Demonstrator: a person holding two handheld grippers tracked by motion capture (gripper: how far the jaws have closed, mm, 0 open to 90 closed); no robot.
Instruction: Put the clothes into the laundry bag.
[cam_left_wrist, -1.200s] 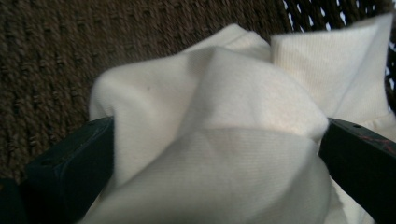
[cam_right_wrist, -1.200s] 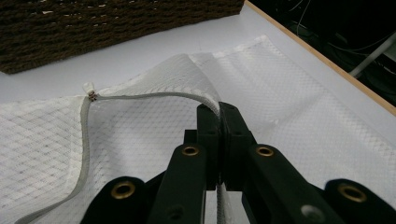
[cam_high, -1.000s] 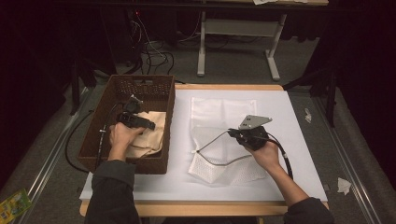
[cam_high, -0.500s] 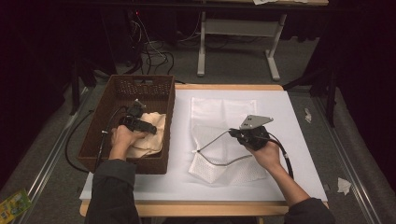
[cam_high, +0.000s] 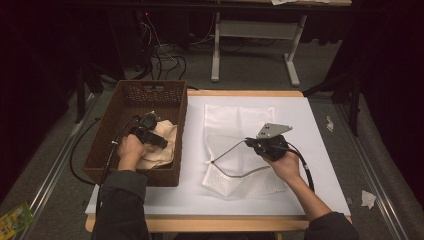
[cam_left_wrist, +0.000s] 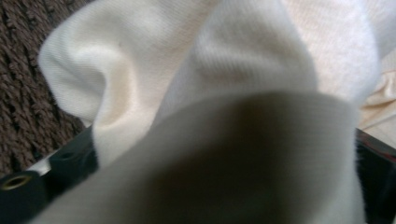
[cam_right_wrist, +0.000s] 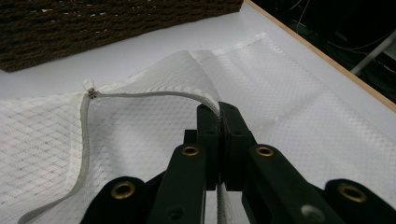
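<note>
left fingers (cam_left_wrist: 60, 163) half buried under cream cloth (cam_left_wrist: 243, 93) in basket (cam_high: 127, 100)

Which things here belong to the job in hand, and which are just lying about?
In use:
- mesh laundry bag, zipper edge pinched by the right gripper
- cream cloth between the left gripper's jaws
- wicker basket

Lying about:
- paper scraps on the floor
- green packet

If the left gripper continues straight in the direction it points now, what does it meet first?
Most likely the cream cloth in the brown basket: the left gripper points into it and folds already lie between its closing jaws. Beyond it is probably the basket's woven floor.
</note>
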